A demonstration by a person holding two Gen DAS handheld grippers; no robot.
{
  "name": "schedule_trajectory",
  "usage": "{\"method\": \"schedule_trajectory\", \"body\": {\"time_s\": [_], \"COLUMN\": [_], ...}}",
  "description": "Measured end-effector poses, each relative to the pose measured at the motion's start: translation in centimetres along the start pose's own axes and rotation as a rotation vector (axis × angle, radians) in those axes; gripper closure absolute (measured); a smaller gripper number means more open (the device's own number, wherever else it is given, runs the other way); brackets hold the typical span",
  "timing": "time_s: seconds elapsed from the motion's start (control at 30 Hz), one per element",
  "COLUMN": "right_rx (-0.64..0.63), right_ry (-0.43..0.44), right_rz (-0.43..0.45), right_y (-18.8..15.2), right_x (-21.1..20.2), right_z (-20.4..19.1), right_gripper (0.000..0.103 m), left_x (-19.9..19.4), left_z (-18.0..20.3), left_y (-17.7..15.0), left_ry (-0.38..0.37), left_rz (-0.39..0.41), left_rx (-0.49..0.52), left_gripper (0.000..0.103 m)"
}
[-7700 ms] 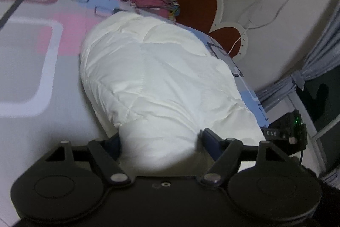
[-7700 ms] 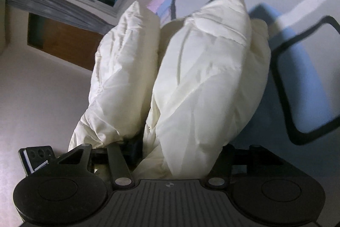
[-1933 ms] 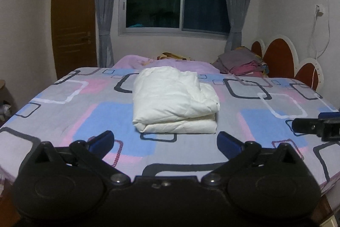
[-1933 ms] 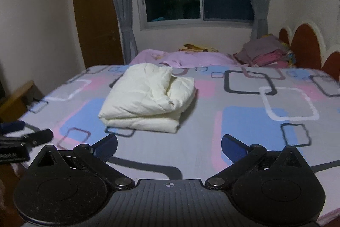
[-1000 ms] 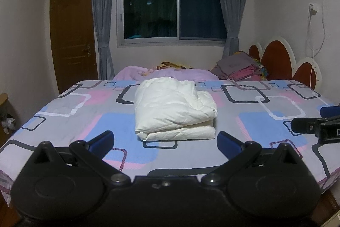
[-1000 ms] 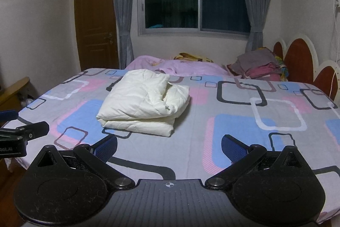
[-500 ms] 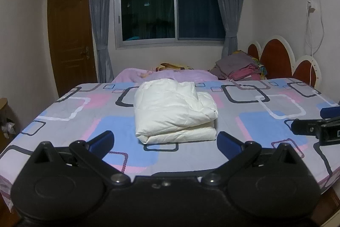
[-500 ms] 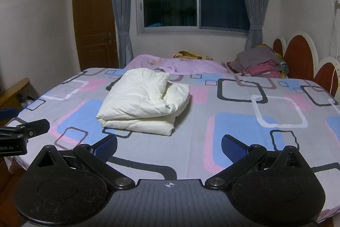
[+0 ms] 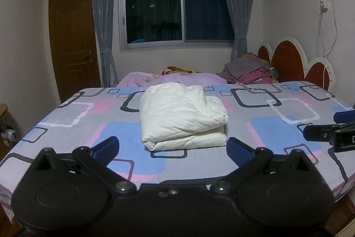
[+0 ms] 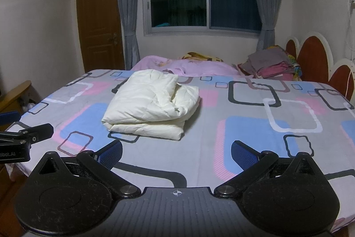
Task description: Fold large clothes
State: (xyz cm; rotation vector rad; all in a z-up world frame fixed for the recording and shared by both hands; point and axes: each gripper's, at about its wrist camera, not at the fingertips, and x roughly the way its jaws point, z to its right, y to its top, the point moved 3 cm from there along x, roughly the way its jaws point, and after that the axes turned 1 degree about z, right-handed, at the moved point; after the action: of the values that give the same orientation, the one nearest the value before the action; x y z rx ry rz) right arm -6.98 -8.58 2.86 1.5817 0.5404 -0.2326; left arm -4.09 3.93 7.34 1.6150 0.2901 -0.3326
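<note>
The bed (image 9: pixel 73 117) wears a grey sheet printed with pink, blue and outlined squares. A cream padded garment (image 9: pixel 180 117), folded into a thick bundle, lies near the middle of it, slightly left. Along the far edge a pink blanket (image 9: pixel 177 78) lies rumpled. At the far right corner, against the headboard, sits a stack of folded grey and pink clothes (image 9: pixel 248 70).

The folded jacket (image 9: pixel 182 117) lies mid-bed (image 9: pixel 288 126); behind it a blanket (image 9: pixel 177 78), a clothes stack (image 9: pixel 248 70) at the headboard (image 9: pixel 286 59), right.
</note>
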Motion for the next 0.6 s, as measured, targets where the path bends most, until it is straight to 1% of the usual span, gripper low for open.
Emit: {"method": "schedule_trajectory", "body": {"time_s": [0.6], "right_rx": [-0.005], "right_ry": [0.003], "right_rz": [-0.002], "right_y": [0.0], "right_x": [0.2], "right_z": [-0.3], "right_gripper": [0.0], "left_x": [0.2], "left_z": [-1.1], "left_y": [-0.1], "left_ry": [-0.011], "left_rz": [0.007], "left_rx": [0.002], "left_gripper": [0.001]}}
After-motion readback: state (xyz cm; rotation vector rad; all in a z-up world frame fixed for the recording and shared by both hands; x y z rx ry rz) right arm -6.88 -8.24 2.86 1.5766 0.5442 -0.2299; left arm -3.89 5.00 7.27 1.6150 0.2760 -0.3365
